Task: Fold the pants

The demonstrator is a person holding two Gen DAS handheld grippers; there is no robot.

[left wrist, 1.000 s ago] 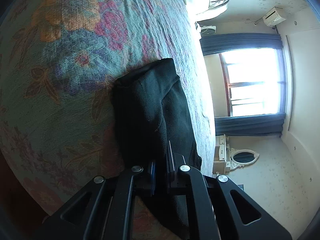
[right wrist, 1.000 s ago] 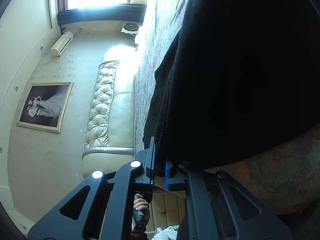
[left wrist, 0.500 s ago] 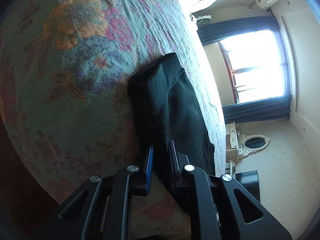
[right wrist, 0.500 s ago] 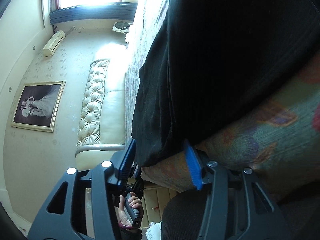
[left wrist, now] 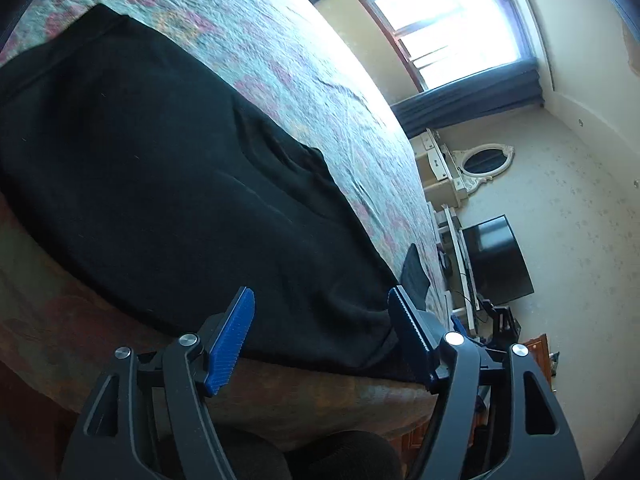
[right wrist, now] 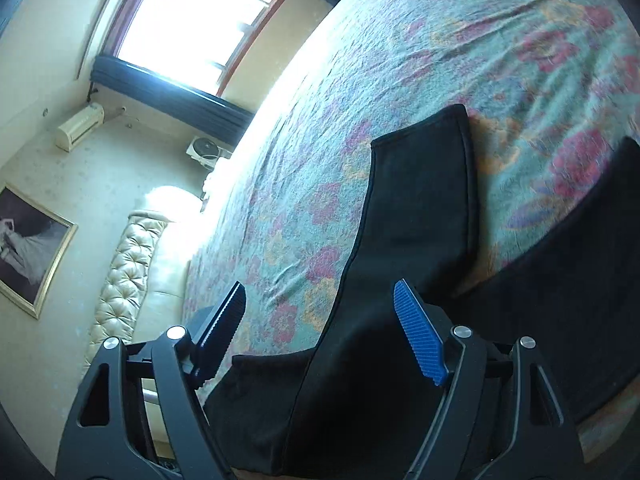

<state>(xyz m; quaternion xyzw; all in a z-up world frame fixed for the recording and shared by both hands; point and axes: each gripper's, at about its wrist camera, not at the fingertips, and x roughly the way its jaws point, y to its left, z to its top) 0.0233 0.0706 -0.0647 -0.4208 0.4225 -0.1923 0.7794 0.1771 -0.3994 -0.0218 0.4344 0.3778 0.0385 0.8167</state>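
**Black pants on a floral bed, both grippers released**

The bed (left wrist: 304, 64), covered by a floral spread in teal, pink and orange, fills most of both wrist views and carries the garment. Behind it stand a bright window (left wrist: 460, 12) with dark blue curtains (left wrist: 468, 96) and, at the head end, a tufted cream headboard (right wrist: 124, 276).

The black pants (left wrist: 168, 176) lie flat along the near edge of the bed, their lower hem running just inside that edge. In the right wrist view one leg (right wrist: 424, 200) extends away from the near edge toward the middle of the spread and ends in a squared cuff; a second dark section (right wrist: 580, 292) reaches toward the right-hand side of the bed.

On the far wall, a dark television (left wrist: 496, 260), an oval mirror (left wrist: 484, 160), an air conditioner (right wrist: 80, 126) and a framed picture (right wrist: 28, 252) are seen.

The left gripper (left wrist: 320, 336) hangs at the near edge of the bed with its jaws spread wide and opening; the pants' hem shows between its blue pads (left wrist: 232, 340), which do not press the cloth. The right gripper (right wrist: 320, 328) likewise has its jaws parted wide and opening, above the pants and the spread, gripping nothing.
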